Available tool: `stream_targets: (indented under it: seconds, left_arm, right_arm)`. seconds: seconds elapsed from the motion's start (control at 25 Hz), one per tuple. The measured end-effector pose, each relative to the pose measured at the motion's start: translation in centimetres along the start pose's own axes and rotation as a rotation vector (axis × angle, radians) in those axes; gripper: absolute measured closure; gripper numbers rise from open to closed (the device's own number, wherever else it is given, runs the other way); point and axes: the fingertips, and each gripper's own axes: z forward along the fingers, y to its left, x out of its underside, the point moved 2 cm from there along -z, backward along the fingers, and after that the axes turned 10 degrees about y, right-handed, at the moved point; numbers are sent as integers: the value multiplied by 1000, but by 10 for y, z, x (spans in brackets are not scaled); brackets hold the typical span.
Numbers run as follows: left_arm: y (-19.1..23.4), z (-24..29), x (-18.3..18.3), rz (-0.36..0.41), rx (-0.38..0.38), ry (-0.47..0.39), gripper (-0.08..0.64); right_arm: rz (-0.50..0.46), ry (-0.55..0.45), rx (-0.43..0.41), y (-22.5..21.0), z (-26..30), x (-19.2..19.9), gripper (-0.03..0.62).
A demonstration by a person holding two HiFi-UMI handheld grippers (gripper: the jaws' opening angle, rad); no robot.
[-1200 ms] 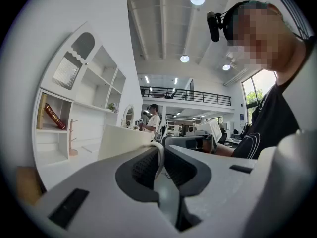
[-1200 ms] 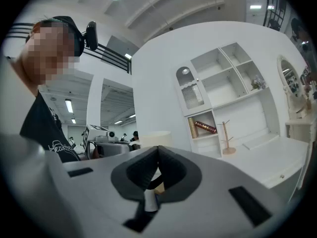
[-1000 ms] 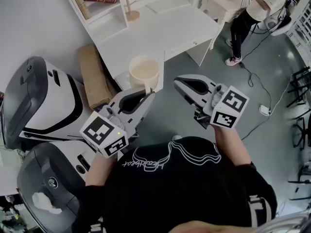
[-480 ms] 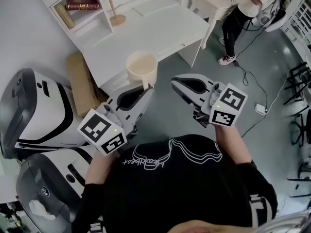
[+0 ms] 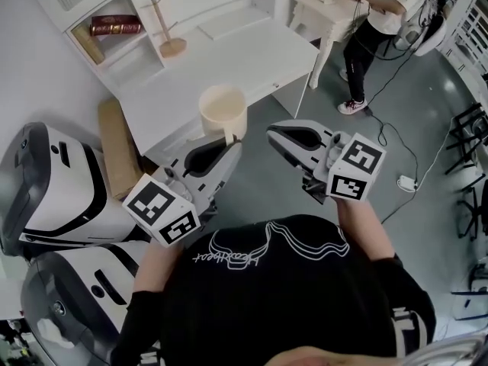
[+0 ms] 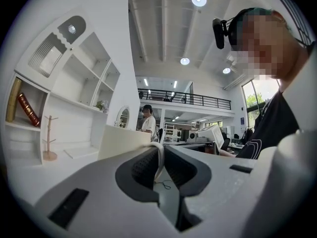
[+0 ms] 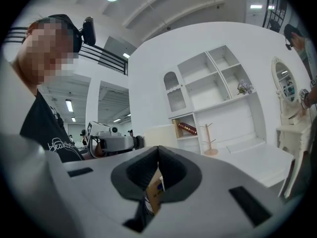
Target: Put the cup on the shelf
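Ahead of you, a pale wooden mug tree with pegs (image 5: 172, 47) stands upright near the back left of the white bench (image 5: 229, 59). Just left of it, a dark red book (image 5: 116, 27) sits tilted beside a tan book (image 5: 89, 44). A flat brown cardboard box (image 5: 114, 147) rests by the bench's left end, next to two rounded white-and-black machines (image 5: 53, 189) on your left. At your upper right, a person in a white top and black trousers (image 5: 374, 21) stands at a small white table (image 5: 320, 6), and a black cable (image 5: 396, 128) runs over the grey floor (image 5: 427, 227) to a white power strip (image 5: 405, 182).
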Motion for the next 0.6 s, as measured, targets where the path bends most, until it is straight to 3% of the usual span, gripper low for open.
stream_targets:
  seconds: [0.4, 0.6]
  left_arm:
    - [25, 31, -4, -13, -4, 7, 518]
    - [63, 47, -10, -24, 10, 11, 518]
  right_arm:
    - [29, 9, -4, -42, 6, 4, 586]
    - [37, 21, 11, -74, 25, -4, 586]
